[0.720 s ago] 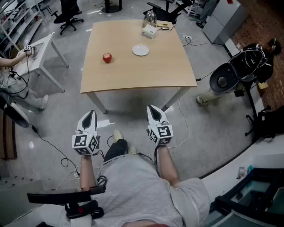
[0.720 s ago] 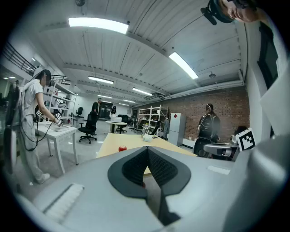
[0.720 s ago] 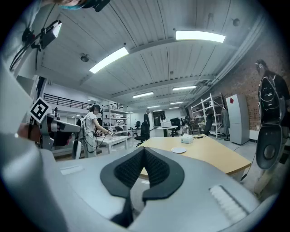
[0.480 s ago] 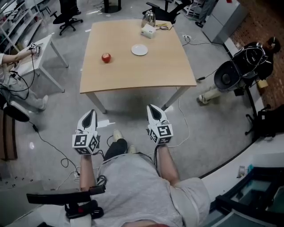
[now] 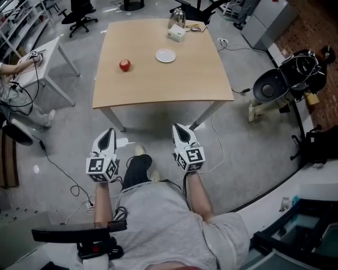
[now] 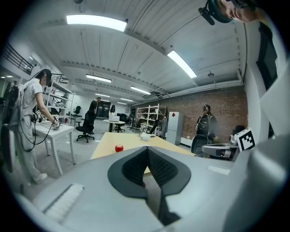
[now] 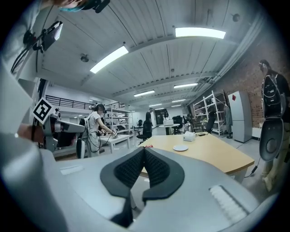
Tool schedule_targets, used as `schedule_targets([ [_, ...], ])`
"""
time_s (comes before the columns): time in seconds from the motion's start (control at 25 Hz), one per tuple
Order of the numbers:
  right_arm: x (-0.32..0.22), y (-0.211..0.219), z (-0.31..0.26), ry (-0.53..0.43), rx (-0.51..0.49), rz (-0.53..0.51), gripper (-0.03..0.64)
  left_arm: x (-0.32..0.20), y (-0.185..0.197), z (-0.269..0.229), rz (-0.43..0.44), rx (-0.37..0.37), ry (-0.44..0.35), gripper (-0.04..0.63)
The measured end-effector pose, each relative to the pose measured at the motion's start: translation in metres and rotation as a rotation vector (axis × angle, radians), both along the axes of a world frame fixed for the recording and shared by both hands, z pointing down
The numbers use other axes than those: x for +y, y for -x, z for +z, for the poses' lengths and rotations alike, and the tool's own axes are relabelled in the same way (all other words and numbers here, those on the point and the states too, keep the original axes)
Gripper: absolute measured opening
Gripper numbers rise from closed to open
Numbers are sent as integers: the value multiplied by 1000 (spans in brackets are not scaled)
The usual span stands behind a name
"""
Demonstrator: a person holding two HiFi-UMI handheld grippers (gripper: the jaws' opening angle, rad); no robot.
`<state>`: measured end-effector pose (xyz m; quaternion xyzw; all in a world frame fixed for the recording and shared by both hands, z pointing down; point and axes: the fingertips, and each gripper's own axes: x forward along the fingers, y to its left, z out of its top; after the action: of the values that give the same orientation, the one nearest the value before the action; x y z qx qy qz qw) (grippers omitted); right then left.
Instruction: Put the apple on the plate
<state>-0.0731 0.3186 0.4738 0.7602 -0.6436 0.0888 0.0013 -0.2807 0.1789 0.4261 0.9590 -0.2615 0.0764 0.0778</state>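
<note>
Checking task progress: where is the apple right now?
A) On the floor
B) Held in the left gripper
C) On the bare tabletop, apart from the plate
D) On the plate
C: the apple sits directly on the table, clearly left of the plate.

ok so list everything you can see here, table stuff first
table: one, light wood, ahead of the person
apple: one, red, left part of the tabletop, apart from the plate
plate: one, white, empty, right of the apple
box: one, white, far edge of the table
jug: one, shiny metal, just behind the box
side table: one, white, left of the main table
office chair: one, black, far left on the floor
left gripper: one, white and black, jaws together, empty, short of the table
right gripper: one, white and black, jaws together, empty, short of the table
</note>
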Motion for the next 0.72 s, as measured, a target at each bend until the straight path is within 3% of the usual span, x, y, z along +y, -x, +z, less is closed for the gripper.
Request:
schedule_targets([
  [0.24,-30,-12,6,21,9,-21,6,-28,-17,5,-5,-2,5,20],
  [0.72,-144,-59,6,35,16,-84,6,-127,-65,17,-49,3,34,20],
])
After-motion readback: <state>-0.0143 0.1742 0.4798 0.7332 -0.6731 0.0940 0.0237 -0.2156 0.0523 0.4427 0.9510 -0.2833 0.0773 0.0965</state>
